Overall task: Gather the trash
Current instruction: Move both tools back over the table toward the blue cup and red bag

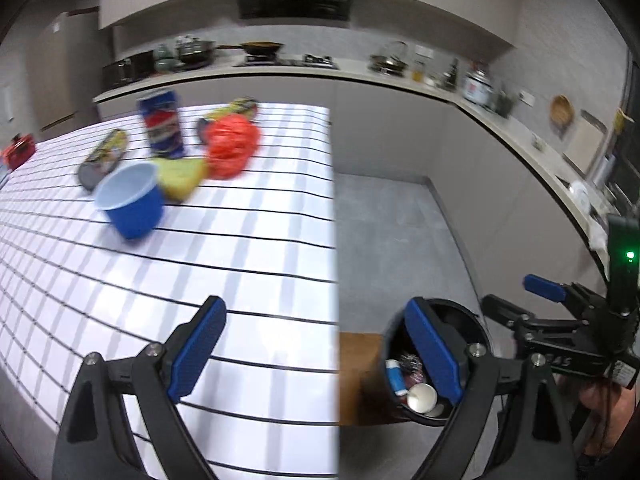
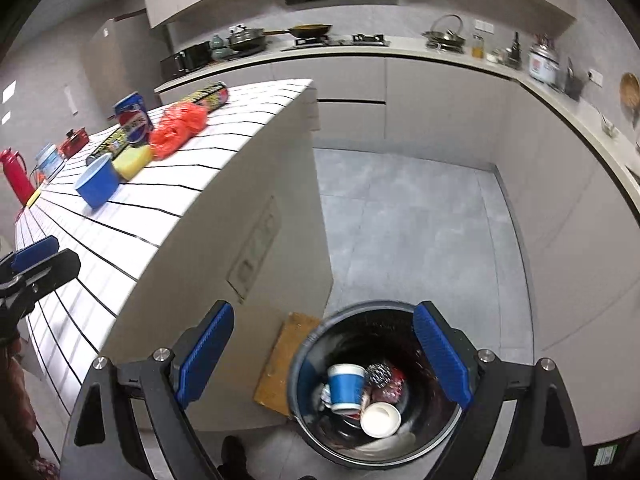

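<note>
Right now I see both my claws, left gripper (image 1: pixel 316 356) and right gripper (image 2: pixel 324 356), spread apart and empty. On the white gridded table (image 1: pixel 240 248): one blue cup (image 1: pixel 132 204), one yellow sponge (image 1: pixel 182 176), one red plastic bag (image 1: pixel 232 146), one blue soda can (image 1: pixel 162 124), two dark tubes. Only the right view shows the round black bin (image 2: pixel 376 384) fully, two paper cups inside.

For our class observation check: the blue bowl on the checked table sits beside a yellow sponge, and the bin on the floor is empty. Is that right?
Not quite. The bin is not empty: the right wrist view shows paper cups and wrappers inside. The blue bowl does sit beside the yellow sponge on the checked table.
</note>
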Tool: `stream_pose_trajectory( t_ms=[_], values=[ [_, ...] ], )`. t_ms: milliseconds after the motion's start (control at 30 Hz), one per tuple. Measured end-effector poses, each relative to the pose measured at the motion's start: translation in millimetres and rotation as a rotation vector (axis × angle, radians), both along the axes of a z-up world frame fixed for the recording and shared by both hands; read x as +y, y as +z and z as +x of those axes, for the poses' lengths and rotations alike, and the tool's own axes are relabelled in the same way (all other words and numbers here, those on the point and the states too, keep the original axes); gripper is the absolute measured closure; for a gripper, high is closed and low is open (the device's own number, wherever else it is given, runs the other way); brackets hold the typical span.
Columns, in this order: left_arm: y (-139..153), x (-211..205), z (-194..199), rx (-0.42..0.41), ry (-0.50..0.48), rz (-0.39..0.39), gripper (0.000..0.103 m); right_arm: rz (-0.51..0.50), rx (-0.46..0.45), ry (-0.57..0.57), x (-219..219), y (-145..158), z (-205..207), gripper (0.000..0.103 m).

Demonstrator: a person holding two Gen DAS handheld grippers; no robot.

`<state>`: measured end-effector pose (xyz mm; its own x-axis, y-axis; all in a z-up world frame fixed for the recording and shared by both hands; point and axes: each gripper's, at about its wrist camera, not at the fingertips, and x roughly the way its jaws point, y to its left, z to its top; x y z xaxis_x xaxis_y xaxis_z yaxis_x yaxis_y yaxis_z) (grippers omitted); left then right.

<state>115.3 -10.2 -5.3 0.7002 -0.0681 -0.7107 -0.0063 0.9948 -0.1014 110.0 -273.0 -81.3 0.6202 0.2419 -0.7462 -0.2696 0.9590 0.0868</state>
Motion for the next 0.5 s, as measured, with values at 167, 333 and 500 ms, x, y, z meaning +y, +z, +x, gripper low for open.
stream_pose_trajectory(
  t_ms=[167,333,500],
  values=[
    [-2.2,54.4,4.9,-0.017,0.101,0.003,0.011,0.005,-0.013,0.013,36.8,13.1,10.9,0.01],
    [-5.7,107.1,17.6,-0.039,0.208,0.041,0.011,-0.011,-0.027,0.027,77.0,24.1,21.0,0.01],
    [-18.6,143.4,45.7,-0.022,0.23,0.053,0.011,-0.015,-0.031,0.042,120.7,31.9,42.0,0.01]
  ],
)
